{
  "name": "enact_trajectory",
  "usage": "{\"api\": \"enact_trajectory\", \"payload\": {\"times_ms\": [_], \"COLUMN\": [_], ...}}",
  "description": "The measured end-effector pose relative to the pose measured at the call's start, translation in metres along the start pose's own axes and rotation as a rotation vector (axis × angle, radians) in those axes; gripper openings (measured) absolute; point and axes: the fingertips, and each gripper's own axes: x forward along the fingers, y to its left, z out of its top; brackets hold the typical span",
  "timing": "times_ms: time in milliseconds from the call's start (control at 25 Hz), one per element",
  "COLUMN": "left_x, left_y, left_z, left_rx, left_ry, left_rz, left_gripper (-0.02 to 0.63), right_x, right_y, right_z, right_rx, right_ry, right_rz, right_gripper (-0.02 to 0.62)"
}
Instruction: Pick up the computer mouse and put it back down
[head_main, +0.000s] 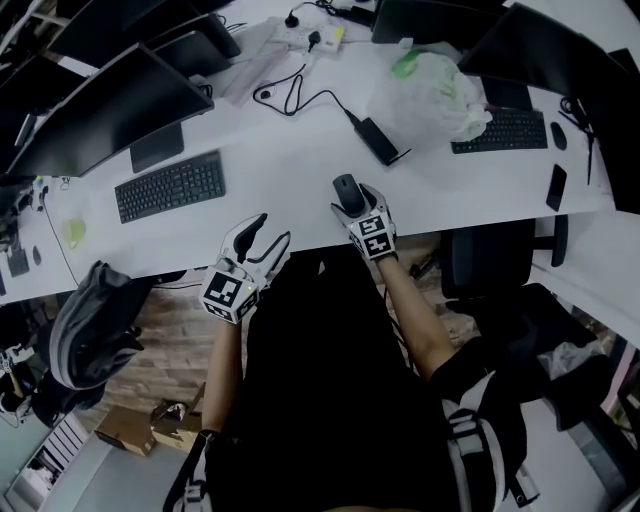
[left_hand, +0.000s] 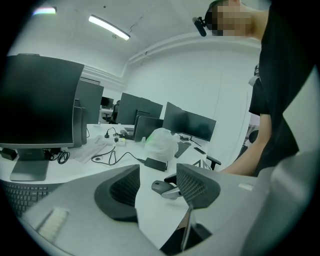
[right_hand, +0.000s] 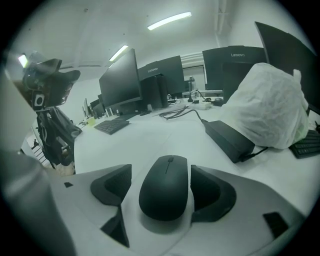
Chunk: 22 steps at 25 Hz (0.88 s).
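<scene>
A black computer mouse (head_main: 346, 188) lies flat on the white desk (head_main: 290, 205), near its front edge. My right gripper (head_main: 352, 204) stands open around it, one jaw on each side. In the right gripper view the mouse (right_hand: 164, 200) fills the space between the pads of the right gripper (right_hand: 161, 176): the right pad (right_hand: 207, 190) is at its side, and a strip of desk shows before the left pad. My left gripper (head_main: 274, 228) is open and empty at the desk's front edge, left of the mouse. The left gripper view shows the left gripper (left_hand: 157, 175) with the mouse (left_hand: 161, 186) beyond it.
A black power adapter (head_main: 378, 140) with its cable lies just beyond the mouse, and a white plastic bag (head_main: 430, 95) sits behind it. A keyboard (head_main: 170, 186) and a monitor (head_main: 100, 110) stand to the left. Right: another keyboard (head_main: 500, 130), phone (head_main: 556, 187), chair (head_main: 500, 255).
</scene>
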Motion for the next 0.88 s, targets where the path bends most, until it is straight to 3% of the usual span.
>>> {"api": "enact_trajectory", "payload": {"times_ms": [400,720,880], "left_x": [0.0,0.006,0.009], "left_y": [0.022,0.036,0.038], "left_z": [-0.005,0.0,-0.001], "left_rx": [0.021,0.04,0.044], "left_ry": [0.015,0.019,0.02], "left_rz": [-0.05,-0.095,-0.125], "left_gripper": [0.219,0.218,0.218], "right_x": [0.014,0.018,0.018], "right_y": [-0.007,-0.013,-0.013], "right_z": [-0.007,-0.01,-0.011], "right_rx": [0.043,0.016,0.015], "right_ry": [0.012,0.07,0.072], "right_rz": [-0.082,-0.171,-0.176], "right_gripper": [0.349,0.304,0.301]}}
